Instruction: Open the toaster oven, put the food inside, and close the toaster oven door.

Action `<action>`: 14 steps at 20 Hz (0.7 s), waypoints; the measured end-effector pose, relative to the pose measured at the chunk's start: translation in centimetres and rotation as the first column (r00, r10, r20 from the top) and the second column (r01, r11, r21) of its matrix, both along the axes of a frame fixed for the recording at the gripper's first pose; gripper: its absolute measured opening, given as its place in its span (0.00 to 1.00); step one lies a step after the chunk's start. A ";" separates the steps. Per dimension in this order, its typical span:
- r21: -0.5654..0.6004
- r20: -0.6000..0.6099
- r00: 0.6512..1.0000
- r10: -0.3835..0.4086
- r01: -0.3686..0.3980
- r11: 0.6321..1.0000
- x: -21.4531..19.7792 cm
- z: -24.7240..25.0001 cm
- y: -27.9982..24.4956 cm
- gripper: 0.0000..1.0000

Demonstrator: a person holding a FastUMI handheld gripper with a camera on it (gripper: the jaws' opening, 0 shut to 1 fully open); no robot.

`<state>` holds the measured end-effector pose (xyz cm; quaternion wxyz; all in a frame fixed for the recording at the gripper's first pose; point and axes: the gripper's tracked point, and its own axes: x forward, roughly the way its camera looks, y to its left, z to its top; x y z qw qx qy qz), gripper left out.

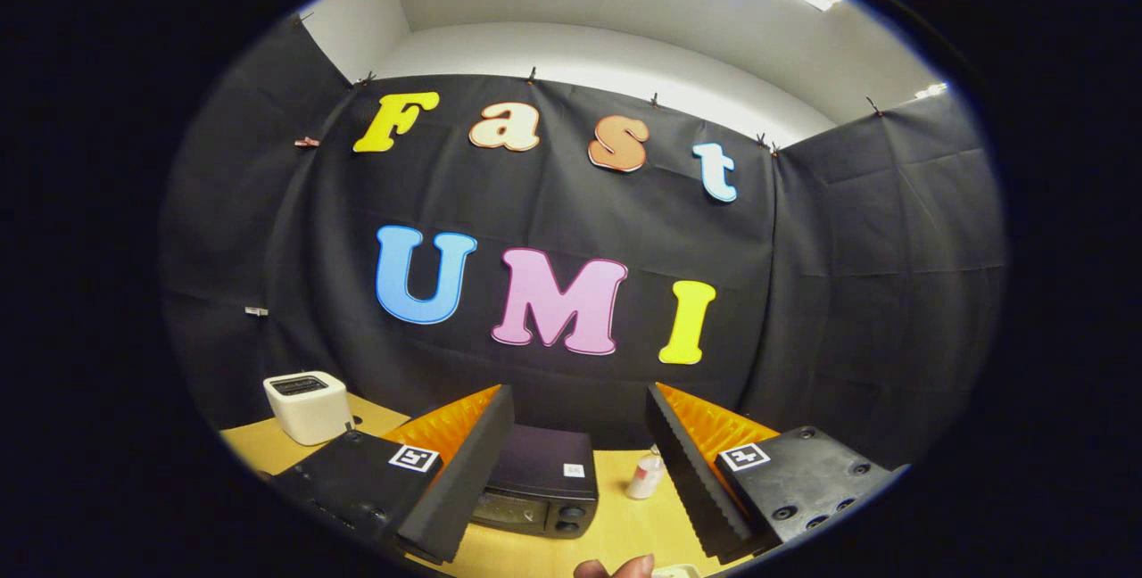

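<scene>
The gripper [580, 435], fingers spread wide and empty, hovers above the toaster oven [540, 482] sitting shut on the wooden table [616, 533] between them, its rigid door probably best hooked at the top edge.

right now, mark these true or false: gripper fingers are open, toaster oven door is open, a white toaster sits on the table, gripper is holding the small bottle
1. The gripper fingers are open: true, nothing is between them.
2. The toaster oven door is open: false, it looks closed.
3. A white toaster sits on the table: true, off to the left of the fingers.
4. The gripper holds the small bottle: false, it stands on the table beside the toaster oven.
</scene>
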<state>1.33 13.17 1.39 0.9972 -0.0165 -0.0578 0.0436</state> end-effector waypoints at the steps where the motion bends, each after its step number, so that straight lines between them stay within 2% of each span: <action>1: 0.012 0.003 1.000 0.009 -0.009 1.000 0.2 -0.4 1.4 0.98; 6: 0.097 -0.053 0.996 0.071 -0.065 0.993 2.6 -4.8 7.5 0.98; 10: 0.122 -0.150 0.987 0.062 -0.044 0.992 5.1 -10.5 10.0 0.98; 14: 0.080 -0.262 0.964 0.049 -0.029 0.996 7.8 -16.3 12.1 0.98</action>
